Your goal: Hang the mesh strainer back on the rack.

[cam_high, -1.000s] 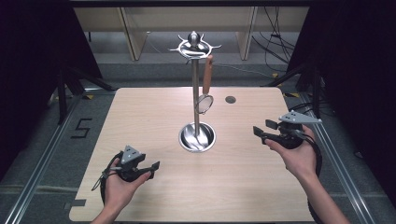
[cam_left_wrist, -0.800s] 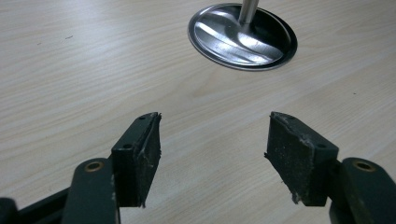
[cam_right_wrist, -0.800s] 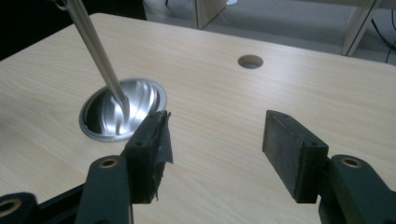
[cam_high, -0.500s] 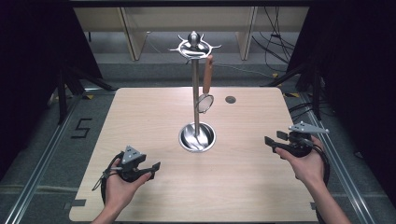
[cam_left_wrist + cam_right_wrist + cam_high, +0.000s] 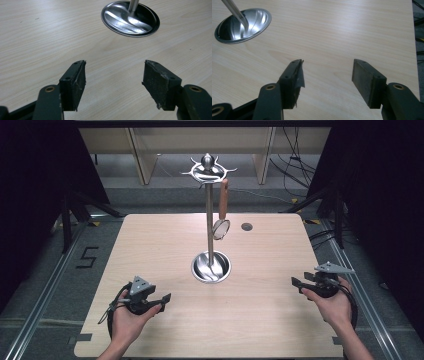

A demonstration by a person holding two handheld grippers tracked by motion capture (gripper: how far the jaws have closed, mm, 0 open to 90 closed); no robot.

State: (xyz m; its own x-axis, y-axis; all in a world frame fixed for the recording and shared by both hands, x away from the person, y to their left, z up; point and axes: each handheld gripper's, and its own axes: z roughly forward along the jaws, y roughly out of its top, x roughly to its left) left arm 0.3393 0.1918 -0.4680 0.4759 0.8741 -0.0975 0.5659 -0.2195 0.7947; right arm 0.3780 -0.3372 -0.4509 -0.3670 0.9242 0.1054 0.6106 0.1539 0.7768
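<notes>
On the wooden table (image 5: 150,245), the stand (image 5: 210,265) sits beyond both grippers' spread, empty jaws.

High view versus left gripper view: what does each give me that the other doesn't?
High view alone: the stand's hooked crown, the hanging wooden-handled strainer, the right tongs in the right hand, and the table's edges. Left gripper view alone: the left tongs close up, jaws standing wide apart over bare wood, pads worn. Both: the table, the stand's steel dish base and its pole.
</notes>
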